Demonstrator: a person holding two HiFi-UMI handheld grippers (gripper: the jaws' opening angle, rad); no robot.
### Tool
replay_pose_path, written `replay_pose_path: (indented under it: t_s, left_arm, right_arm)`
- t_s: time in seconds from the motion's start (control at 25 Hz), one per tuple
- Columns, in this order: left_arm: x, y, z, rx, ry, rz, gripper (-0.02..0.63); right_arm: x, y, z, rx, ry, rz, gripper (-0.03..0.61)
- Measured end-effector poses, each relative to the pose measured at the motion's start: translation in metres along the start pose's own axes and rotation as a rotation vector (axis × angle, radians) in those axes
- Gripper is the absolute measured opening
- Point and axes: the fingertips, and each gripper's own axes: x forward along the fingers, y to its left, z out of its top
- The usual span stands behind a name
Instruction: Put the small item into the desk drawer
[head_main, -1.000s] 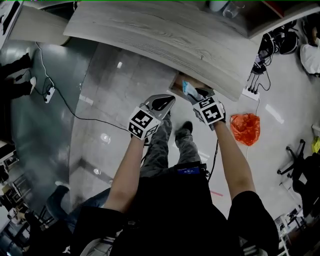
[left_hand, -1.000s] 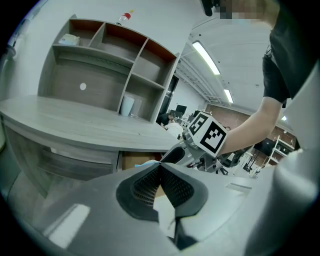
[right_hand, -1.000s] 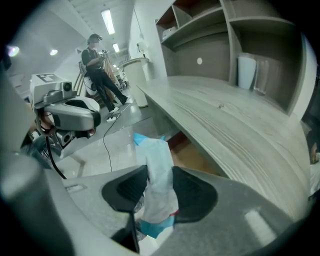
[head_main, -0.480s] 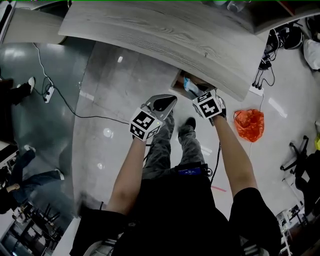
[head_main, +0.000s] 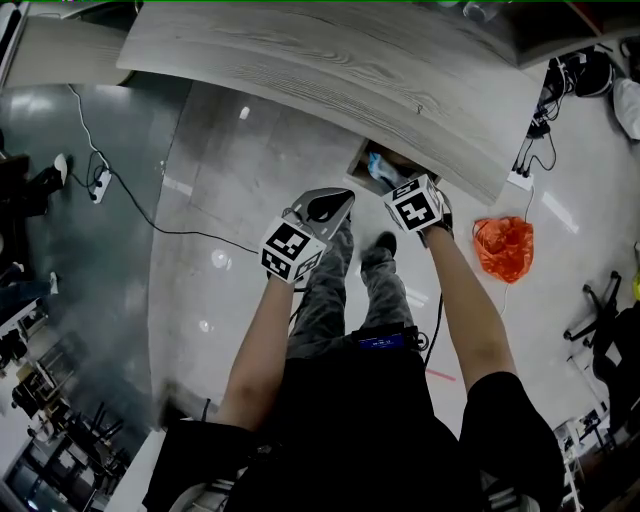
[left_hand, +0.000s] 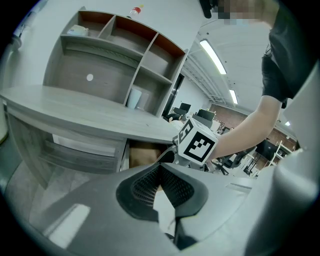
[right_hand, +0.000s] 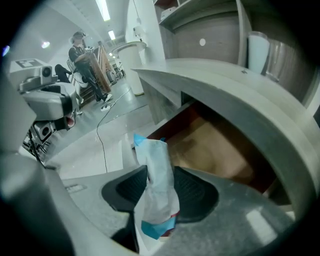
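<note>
Room: open office with a glossy grey floor (head_main: 230, 230). A cable (head_main: 130, 205) and an orange bag (head_main: 503, 250) lie on it, and a person (right_hand: 85, 60) stands well away.
Desk: curved, pale wood-grain desk (head_main: 330, 60) carrying a shelf unit (left_hand: 120, 55). We see nothing loose on the stretch above the drawer.
Drawer: the drawer (right_hand: 215, 145) sits under the desk edge and is pulled open, with a brown bottom showing.
Left tool: the left tool (left_hand: 161, 175) is clenched with nothing between its pads. It hangs beside the right one, short of the desk.
Right tool: the right tool (right_hand: 160, 192) is clamped on the small item.
Small item: a blue-and-white packet (right_hand: 156, 175) stands upright between the pads, its top poking out. It is at the drawer's front edge, not yet inside.
Change: over the last second the right tool has crept forward to the drawer mouth. The left tool has barely shifted.
Meaning: we judge this to be the final approach. Lowering the packet in and releasing it remain.
</note>
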Motion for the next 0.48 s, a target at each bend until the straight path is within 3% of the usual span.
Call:
replay_pose_path:
  t_s: [0.48]
  left_arm:
    - [0.0006, -0.0019, 0.0025, 0.007, -0.003, -0.008, 0.002]
  right_arm:
    - [-0.0039, 0.0000, -0.0034, 0.007, 0.000, -0.002, 0.167]
